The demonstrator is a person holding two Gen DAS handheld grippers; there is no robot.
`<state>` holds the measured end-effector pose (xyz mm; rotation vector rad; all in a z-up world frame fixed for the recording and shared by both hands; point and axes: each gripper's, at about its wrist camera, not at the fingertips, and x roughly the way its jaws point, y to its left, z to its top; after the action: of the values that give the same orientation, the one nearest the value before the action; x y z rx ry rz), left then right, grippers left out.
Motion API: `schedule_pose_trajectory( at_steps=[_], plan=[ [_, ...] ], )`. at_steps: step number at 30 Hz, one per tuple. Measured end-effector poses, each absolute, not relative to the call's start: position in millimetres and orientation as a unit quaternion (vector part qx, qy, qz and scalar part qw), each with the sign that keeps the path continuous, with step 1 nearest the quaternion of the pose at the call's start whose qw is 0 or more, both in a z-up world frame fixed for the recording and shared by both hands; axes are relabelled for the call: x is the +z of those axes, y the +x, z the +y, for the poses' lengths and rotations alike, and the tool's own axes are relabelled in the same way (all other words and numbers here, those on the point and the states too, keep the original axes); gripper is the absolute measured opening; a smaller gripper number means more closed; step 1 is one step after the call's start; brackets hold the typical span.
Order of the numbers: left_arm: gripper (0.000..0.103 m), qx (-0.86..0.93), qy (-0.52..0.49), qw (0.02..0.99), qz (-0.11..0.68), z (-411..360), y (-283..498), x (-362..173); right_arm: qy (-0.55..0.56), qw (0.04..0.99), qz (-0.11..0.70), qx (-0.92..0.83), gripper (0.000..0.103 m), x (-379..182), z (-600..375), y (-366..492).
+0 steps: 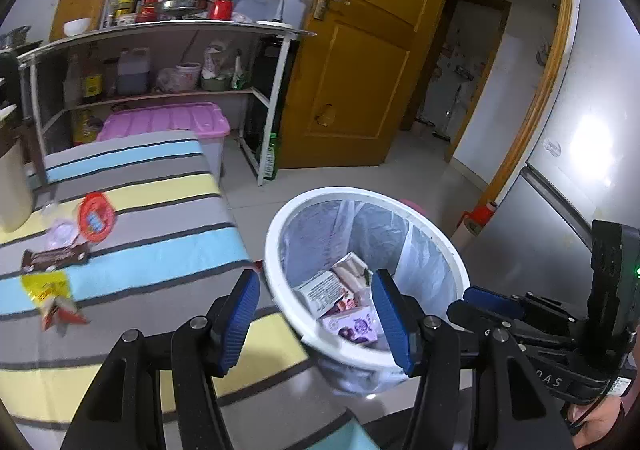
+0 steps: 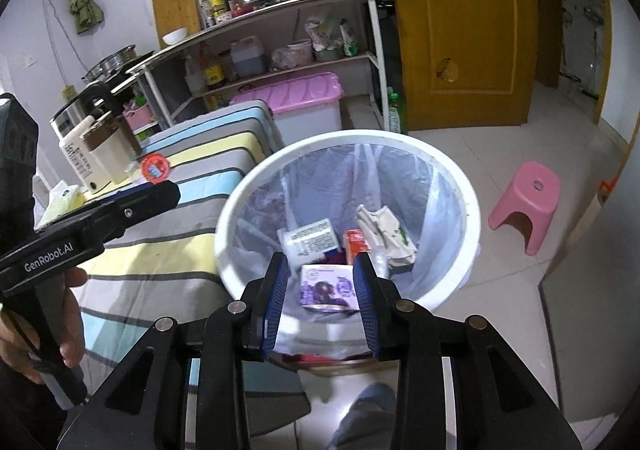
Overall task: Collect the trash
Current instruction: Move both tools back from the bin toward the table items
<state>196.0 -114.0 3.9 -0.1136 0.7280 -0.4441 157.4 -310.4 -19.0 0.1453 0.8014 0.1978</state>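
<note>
My right hand-held gripper (image 2: 322, 298) hangs over the white trash bin (image 2: 472, 209), its blue pads parted narrowly with nothing pressed between them; a purple packet (image 2: 328, 286) lies in the bin's clear liner directly below. Beside the packet in the bin sit a white printed carton (image 2: 312, 242), an orange wrapper (image 2: 354, 246) and a crumpled paper wrapper (image 2: 386, 232). My left hand-held gripper (image 1: 316, 310) stands at the bin's near rim, jaws about half open and empty, one pad over the striped desk (image 1: 160, 250), the other over the bin's mouth. More trash waits on the desk to the left of the bin: a red round lid (image 1: 96, 215), a brown snack wrapper (image 1: 54, 258), a yellow packet (image 1: 46, 288) and a clear plastic piece (image 1: 62, 230). A pink stool (image 2: 526, 205) stands on the tiled floor to the right of the bin, and a shelf rack (image 1: 160, 49) rises behind it.
</note>
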Motion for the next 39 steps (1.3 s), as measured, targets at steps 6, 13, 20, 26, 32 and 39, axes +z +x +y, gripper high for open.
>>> schedule_pose_trajectory(
  at_steps=[6, 13, 20, 26, 32, 39],
  plan=[
    [0.058, -0.189, -0.057, 0.917, 0.347, -89.8, 174.9, 4.4, 0.064, 0.916, 0.377, 0.121, 0.035, -11.6, -289.4, 146.0],
    [0.058, -0.152, -0.064, 0.925, 0.342, -63.3, 153.8, 1.3, 0.056, 0.916, 0.366, 0.154, 0.035, -6.1, -262.1, 136.4],
    [0.058, -0.123, -0.071, 0.927, 0.347, -37.6, 140.2, -4.9, 0.05, 0.912, 0.364, 0.18, 0.035, -6.5, -238.9, 132.5],
    [0.058, -0.102, -0.079, 0.928, 0.348, -19.8, 131.1, -7.2, 0.04, 0.908, 0.364, 0.202, 0.035, -6.9, -221.1, 130.0],
    [0.058, -0.085, -0.085, 0.93, 0.348, -3.9, 123.6, -8.6, 0.03, 0.904, 0.367, 0.217, 0.035, -8.5, -205.6, 133.8],
    [0.058, -0.057, -0.091, 0.932, 0.346, 20.9, 122.7, -7.5, 0.026, 0.9, 0.37, 0.23, 0.035, -10.9, -190.8, 140.9]
  ],
)
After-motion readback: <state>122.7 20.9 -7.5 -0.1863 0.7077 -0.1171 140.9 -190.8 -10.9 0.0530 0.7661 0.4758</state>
